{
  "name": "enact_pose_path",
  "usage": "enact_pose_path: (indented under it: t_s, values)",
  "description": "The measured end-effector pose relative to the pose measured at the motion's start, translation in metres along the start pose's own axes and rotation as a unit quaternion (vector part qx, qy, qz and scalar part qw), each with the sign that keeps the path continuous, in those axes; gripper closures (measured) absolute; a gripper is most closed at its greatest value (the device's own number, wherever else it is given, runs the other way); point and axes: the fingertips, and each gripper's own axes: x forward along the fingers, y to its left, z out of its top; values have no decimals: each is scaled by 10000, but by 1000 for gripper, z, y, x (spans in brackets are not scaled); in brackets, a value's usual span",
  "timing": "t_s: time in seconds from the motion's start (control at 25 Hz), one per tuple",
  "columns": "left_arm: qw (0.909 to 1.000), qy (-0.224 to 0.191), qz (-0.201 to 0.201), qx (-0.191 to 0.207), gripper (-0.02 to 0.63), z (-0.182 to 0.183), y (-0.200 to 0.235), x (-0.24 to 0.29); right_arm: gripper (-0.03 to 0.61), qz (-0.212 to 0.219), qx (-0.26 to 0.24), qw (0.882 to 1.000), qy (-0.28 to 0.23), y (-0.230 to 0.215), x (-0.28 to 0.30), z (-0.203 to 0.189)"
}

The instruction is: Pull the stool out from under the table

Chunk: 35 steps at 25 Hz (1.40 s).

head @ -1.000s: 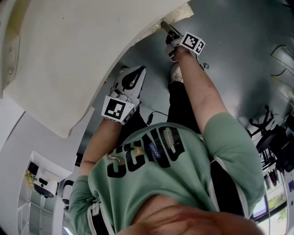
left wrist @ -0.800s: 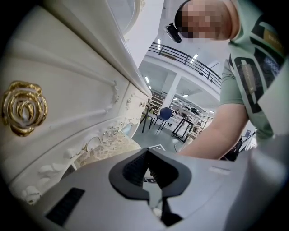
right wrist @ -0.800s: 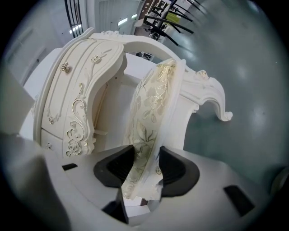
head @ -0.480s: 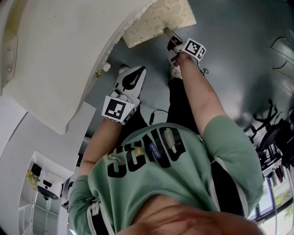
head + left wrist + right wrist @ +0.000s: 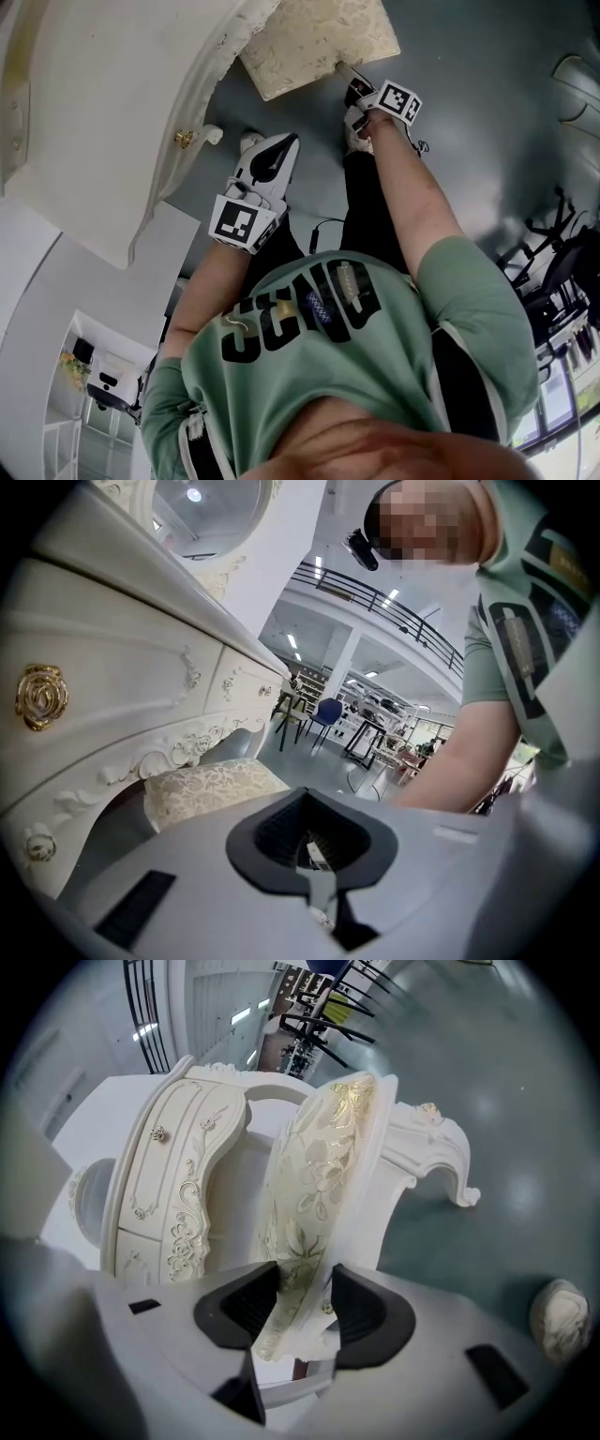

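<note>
The stool (image 5: 314,42) has a cream floral cushion and a white carved frame. It stands half out from under the white dressing table (image 5: 112,112). My right gripper (image 5: 343,71) is shut on the near edge of the seat. In the right gripper view the pads clamp the stool's cushion rim (image 5: 319,1176) at my right gripper (image 5: 305,1302). Its jaws have just been opening slightly, with the rim still pinched. My left gripper (image 5: 281,145) hangs over the floor beside the table, shut and holding nothing. The left gripper view shows the stool cushion (image 5: 216,785) beyond my left gripper (image 5: 314,855).
The table front carries carved drawers with a gold knob (image 5: 184,139), seen also as the gold knob (image 5: 39,696). A curved stool leg (image 5: 450,1162) stands on the grey floor. The person's shoe (image 5: 359,141) is just behind the stool. Chairs and desks stand far off.
The stool has slid further out from under the table toward the person, with the right gripper on its edge. More of the cushion shows, and the gold knob has come into view.
</note>
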Motion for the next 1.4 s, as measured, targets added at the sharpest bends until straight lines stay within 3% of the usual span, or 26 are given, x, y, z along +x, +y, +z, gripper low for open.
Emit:
enact_pose_path:
  t_s: [0.56, 1.4]
  values:
    - [9998, 82, -109, 107, 606, 5, -10, -7, 411, -119, 159, 9998, -64, -6, -26, -12]
    - [9974, 306, -584, 297, 604, 8, -46, 19, 414, -158, 271, 9995, 94, -48, -118, -32]
